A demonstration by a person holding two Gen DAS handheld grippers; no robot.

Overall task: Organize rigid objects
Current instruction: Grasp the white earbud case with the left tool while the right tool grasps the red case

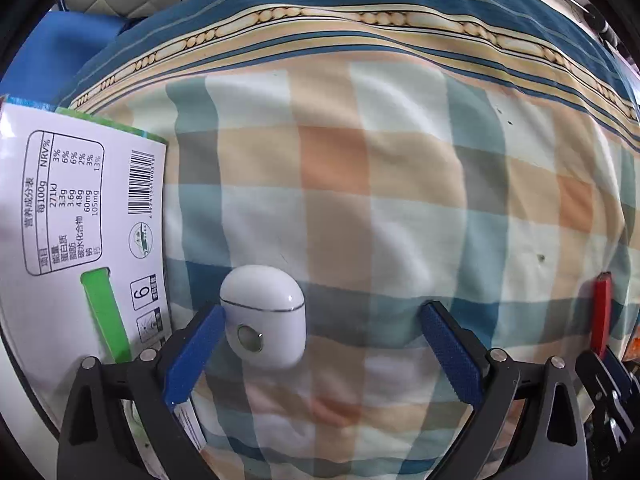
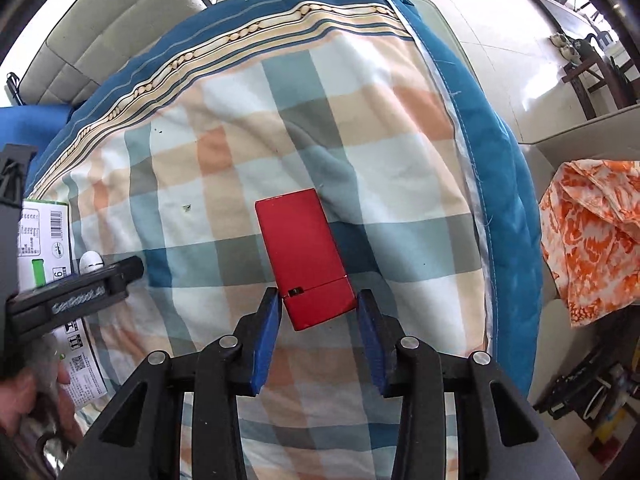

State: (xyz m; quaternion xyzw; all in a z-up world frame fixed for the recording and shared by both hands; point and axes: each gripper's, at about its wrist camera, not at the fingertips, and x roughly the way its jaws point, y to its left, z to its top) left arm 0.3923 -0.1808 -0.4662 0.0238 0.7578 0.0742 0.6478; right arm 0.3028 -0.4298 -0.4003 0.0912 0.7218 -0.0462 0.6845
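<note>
Now the left gripper (image 1: 320,344) hangs low over a checked pastel cotton quilt (image 1: 400,200), its jaws spread wide — a glossy white rounded earbud case (image 1: 262,316) lies between them, touching the blue pad at 9 o'clock and well apart from the other. At 9 o'clock from the case lies a white printed cardboard carton (image 1: 80,208). The right gripper (image 2: 318,322) stands partly open around the near end of a flat red rectangular metal box (image 2: 306,260) — narrow gaps show beside both pads, so nothing is clamped. An orange patterned cloth (image 2: 592,236) lies at 3 o'clock.
</note>
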